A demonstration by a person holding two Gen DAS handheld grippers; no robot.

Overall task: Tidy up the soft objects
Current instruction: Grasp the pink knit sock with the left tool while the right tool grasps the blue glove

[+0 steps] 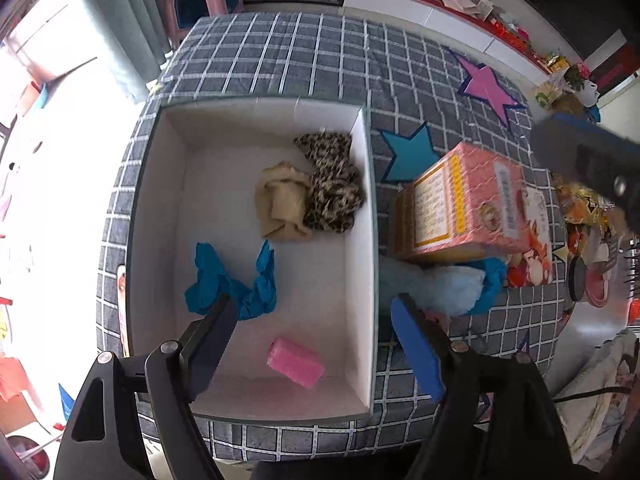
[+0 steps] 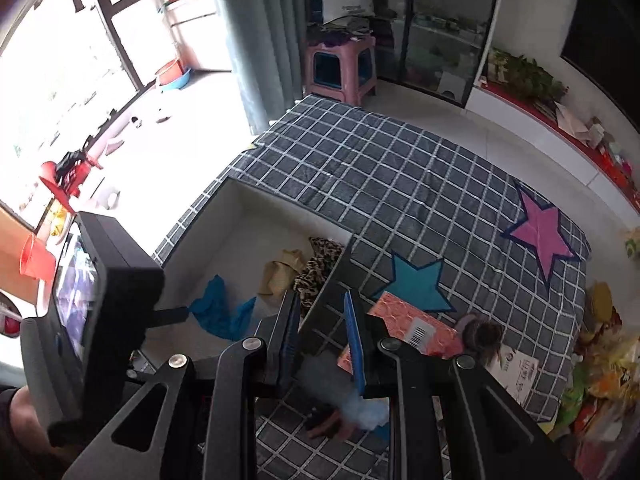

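A white open box (image 1: 364, 240) sits on the checked cloth. In it lie a leopard-print cloth (image 1: 332, 184), a beige cloth (image 1: 282, 204), a crumpled blue cloth (image 1: 232, 284) and a pink sponge (image 1: 296, 362). My left gripper (image 1: 314, 316) is open and empty above the box's near half. A pale blue fluffy item (image 1: 440, 286) lies right of the box, beside a pink carton (image 1: 464, 204). My right gripper (image 2: 322, 312) is open and empty above the box's right wall (image 2: 328, 280); the fluffy item (image 2: 362, 410) lies beneath it.
A checked cloth with a pink star (image 2: 542, 232) and a teal star (image 2: 416, 282) covers the table. Snack packets (image 2: 604, 364) crowd the right edge. A round hairbrush (image 2: 484, 336) lies by the pink carton (image 2: 412, 328). A pink stool (image 2: 340, 66) stands beyond the table.
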